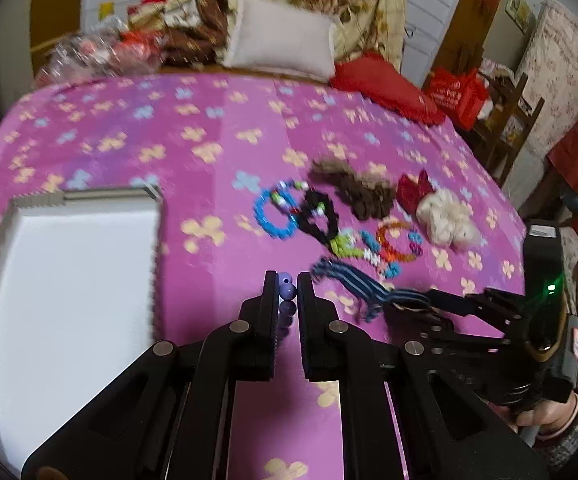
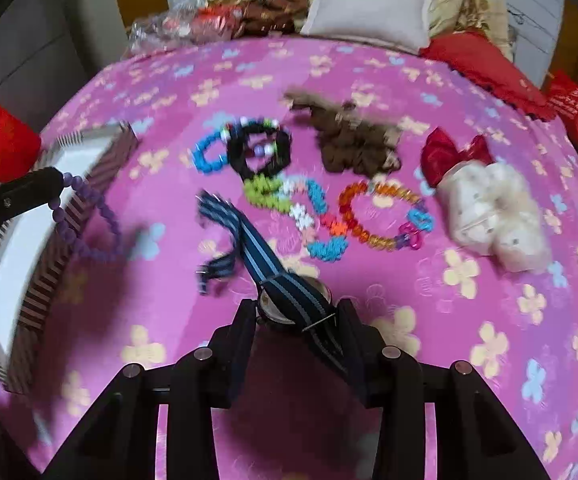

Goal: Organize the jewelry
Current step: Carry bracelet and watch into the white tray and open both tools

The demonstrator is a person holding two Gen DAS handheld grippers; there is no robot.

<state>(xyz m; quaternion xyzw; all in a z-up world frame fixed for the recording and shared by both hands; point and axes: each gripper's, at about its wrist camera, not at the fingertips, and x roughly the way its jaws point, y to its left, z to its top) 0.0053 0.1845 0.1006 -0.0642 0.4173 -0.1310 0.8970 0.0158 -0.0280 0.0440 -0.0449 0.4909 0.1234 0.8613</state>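
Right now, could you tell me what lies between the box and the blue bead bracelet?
In the right wrist view, only bare floral bedspread separates the box from the blue bead bracelet.

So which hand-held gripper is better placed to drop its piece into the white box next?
Left. Its hand-held gripper holds the purple bead bracelet right at the box edge; the right one, holding the striped watch, is farther away.

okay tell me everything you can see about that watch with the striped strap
The wristwatch with a navy and light-blue striped fabric strap is clamped between the fingers of the right gripper, its round dark metal case seen from the back side, strap crossing over it. One long strap end trails forward and up toward the coloured bead bracelets, blurred as if swinging; a shorter end hangs back under the gripper. It looks lifted off the pink flowered bedspread. In the left wrist view it juts from the same gripper.
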